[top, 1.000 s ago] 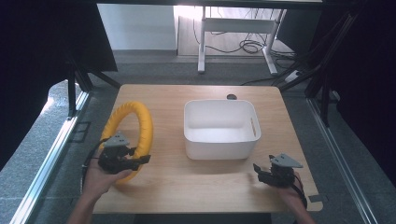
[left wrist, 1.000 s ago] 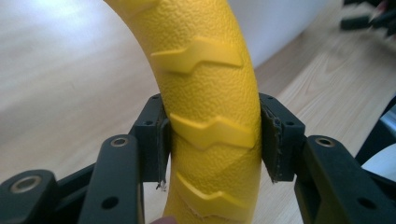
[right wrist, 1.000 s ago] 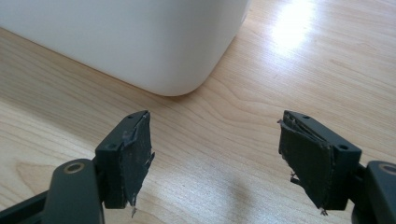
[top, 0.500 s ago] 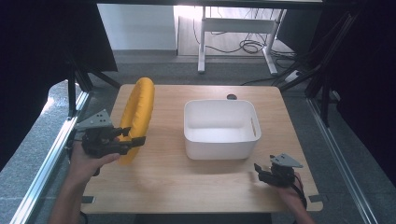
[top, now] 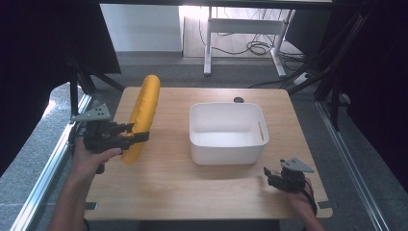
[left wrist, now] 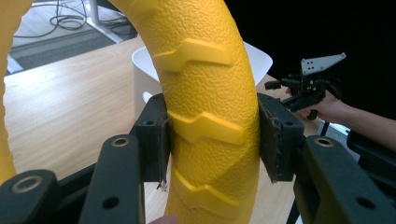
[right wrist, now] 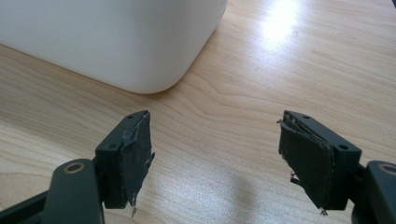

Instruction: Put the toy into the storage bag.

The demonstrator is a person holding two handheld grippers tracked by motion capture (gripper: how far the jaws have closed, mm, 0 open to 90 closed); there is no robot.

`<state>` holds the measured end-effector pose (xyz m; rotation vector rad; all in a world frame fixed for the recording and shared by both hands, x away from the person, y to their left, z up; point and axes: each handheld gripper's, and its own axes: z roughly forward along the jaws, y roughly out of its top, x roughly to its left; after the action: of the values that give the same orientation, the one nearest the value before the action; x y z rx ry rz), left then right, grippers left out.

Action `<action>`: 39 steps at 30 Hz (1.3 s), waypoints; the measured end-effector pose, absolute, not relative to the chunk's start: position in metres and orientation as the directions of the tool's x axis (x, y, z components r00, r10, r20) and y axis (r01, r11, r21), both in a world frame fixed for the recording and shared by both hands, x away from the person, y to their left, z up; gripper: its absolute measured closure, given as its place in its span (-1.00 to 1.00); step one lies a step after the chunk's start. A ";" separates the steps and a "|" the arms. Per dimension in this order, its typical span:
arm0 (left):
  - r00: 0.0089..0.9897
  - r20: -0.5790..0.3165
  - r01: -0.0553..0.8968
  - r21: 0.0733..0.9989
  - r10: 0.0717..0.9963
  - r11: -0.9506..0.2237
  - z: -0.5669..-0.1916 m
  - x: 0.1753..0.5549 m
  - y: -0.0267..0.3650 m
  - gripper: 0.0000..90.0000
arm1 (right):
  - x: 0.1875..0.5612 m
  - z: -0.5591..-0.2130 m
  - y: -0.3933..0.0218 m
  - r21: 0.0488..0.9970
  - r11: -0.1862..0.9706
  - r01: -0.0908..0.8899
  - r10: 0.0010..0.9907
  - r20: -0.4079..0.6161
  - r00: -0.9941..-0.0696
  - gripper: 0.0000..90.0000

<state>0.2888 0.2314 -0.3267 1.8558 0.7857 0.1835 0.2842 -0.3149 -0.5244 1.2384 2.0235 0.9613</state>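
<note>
Wood tabletop (top: 168, 192) under you, dark curtains to both sides, and a white bin (top: 228, 132) standing near the middle of it. Your left gripper (top: 137, 134) has the yellow ring (top: 142, 113) clear of the table at the left edge, and the ring is turned edge-on to the high view, so its plane stands upright and runs away from you toward the far side. The bin lies to the right of the ring, near but apart from it; that sideways gap, and the ring's upright plane against the bin's open top, is what your next move depends on. My judgement: you will need to carry the ring right and tip it flat, or lower it on edge, for it to go in.

Your left gripper is plainly the nearer one to the ring. In the left gripper view its pads (left wrist: 275, 140) press on either side of the ring's ribbed body (left wrist: 205, 116), pinching it across its thickness.

Your right gripper (top: 269, 177) rests low at the near right corner of the table, just in front of the bin's near right corner. Its jaws stand spread with bare wood between the pads (right wrist: 137, 154), holding nothing.
</note>
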 end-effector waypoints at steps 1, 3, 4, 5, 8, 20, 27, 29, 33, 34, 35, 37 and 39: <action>0.773 -0.229 0.427 0.877 0.591 -0.219 -0.325 0.289 0.231 0.13 | 0.284 -0.524 -0.315 0.810 0.310 0.497 0.909 -0.099 -0.406 -0.43; 0.779 -0.230 0.420 0.882 0.583 -0.214 -0.321 0.290 0.230 0.13 | 0.284 -0.525 -0.315 0.810 0.308 0.499 0.910 -0.097 -0.403 -0.43; 0.779 -0.230 0.420 0.882 0.583 -0.214 -0.321 0.290 0.230 0.13 | 0.284 -0.525 -0.315 0.810 0.308 0.499 0.910 -0.097 -0.403 -0.43; 0.782 -0.231 0.417 0.884 0.579 -0.210 -0.319 0.290 0.230 0.13 | 0.284 -0.525 -0.315 0.810 0.307 0.499 0.910 -0.097 -0.402 -0.43; 0.791 -0.243 0.410 0.891 0.562 -0.192 -0.314 0.292 0.228 0.13 | 0.285 -0.525 -0.315 0.812 0.304 0.498 0.912 -0.098 -0.398 -0.43; 0.826 -0.230 0.374 0.907 0.514 -0.195 -0.294 0.302 0.212 0.13 | 0.286 -0.526 -0.318 0.812 0.296 0.503 0.919 -0.098 -0.382 -0.43; 0.843 -0.226 0.360 0.912 0.488 -0.199 -0.290 0.305 0.201 0.13 | 0.286 -0.527 -0.318 0.812 0.291 0.506 0.922 -0.098 -0.374 -0.43; 0.848 -0.219 0.352 0.914 0.482 -0.204 -0.288 0.306 0.197 0.13 | 0.287 -0.527 -0.318 0.811 0.288 0.509 0.923 -0.094 -0.374 -0.43; 0.856 -0.214 0.339 0.919 0.471 -0.199 -0.284 0.308 0.190 0.13 | 0.288 -0.528 -0.318 0.810 0.291 0.508 0.923 -0.099 -0.372 -0.43; 0.858 -0.210 0.336 0.920 0.469 -0.203 -0.283 0.308 0.188 0.13 | 0.288 -0.528 -0.318 0.810 0.291 0.508 0.923 -0.099 -0.372 -0.43; 0.862 -0.208 0.332 0.920 0.462 -0.206 -0.283 0.309 0.183 0.13 | 0.288 -0.528 -0.318 0.809 0.291 0.511 0.924 -0.099 -0.371 -0.43; 0.866 -0.213 0.333 0.920 0.452 -0.205 -0.282 0.310 0.180 0.13 | 0.288 -0.529 -0.318 0.810 0.290 0.510 0.924 -0.098 -0.369 -0.43; 0.869 -0.215 0.332 0.921 0.445 -0.204 -0.282 0.311 0.178 0.13 | 0.288 -0.529 -0.318 0.810 0.289 0.510 0.925 -0.099 -0.368 -0.43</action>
<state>0.3115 0.1779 -0.2822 1.8114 0.5870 0.1144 0.2875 -0.3183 -0.5285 1.2777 1.9908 0.9422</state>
